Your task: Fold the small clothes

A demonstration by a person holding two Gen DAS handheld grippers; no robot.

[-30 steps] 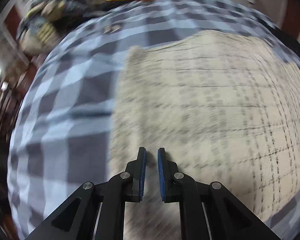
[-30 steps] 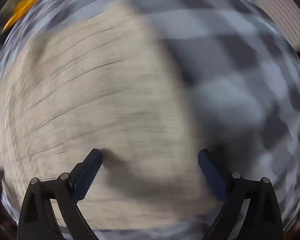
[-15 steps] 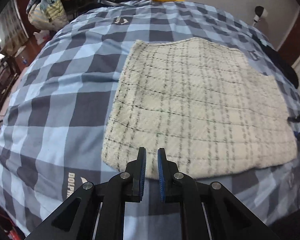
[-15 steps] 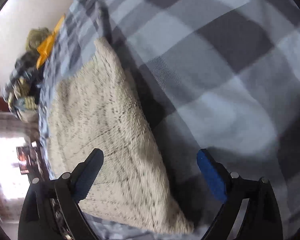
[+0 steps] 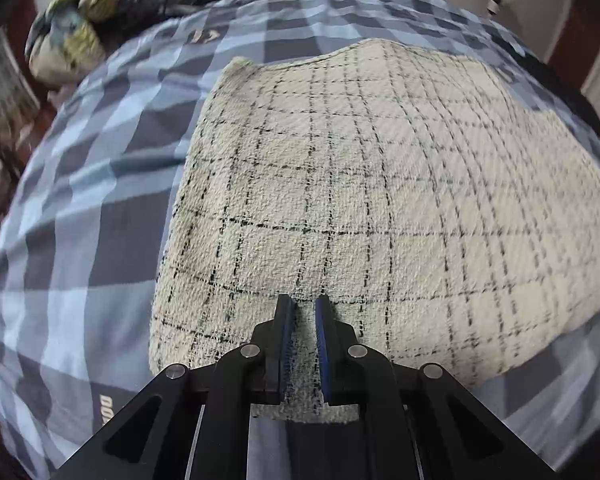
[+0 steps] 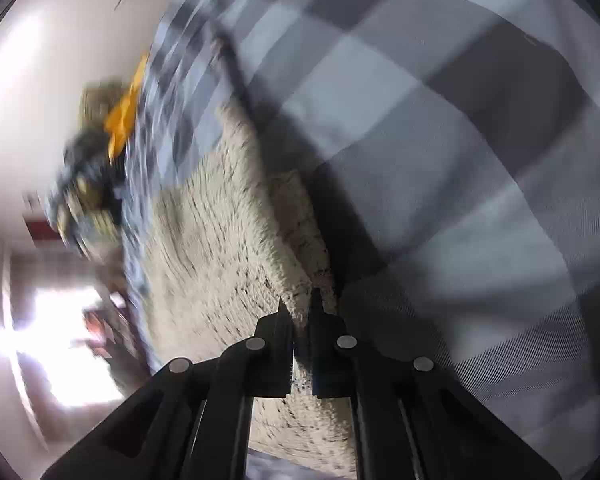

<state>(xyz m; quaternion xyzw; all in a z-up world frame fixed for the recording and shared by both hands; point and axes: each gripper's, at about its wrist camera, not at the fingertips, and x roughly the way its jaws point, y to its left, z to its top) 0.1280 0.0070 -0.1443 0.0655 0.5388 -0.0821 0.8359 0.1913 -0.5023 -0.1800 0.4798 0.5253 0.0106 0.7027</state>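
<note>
The left gripper (image 5: 302, 308) sits at 6 o'clock in its view, with its two blue pads almost pressed together over the near edge of the cloth (image 5: 360, 200). Cloth shows in the thin gap, but I cannot tell for sure if it is pinched. The right gripper (image 6: 298, 308) is also at 6 o'clock in its view. Its jaws are pressed tight, and they nip the fuzzy side edge of the cloth. The cloth lies flat and spread out on the blue checked bed cover (image 5: 100, 200), filling the middle of the left view. It is cream, thick and woolly, with thin dark lines making squares. I think the folding has only just begun, because no part is turned over yet. All the folds are still left to do. At 11 o'clock, well apart, lies a heap of clothes (image 5: 96, 12).
</note>
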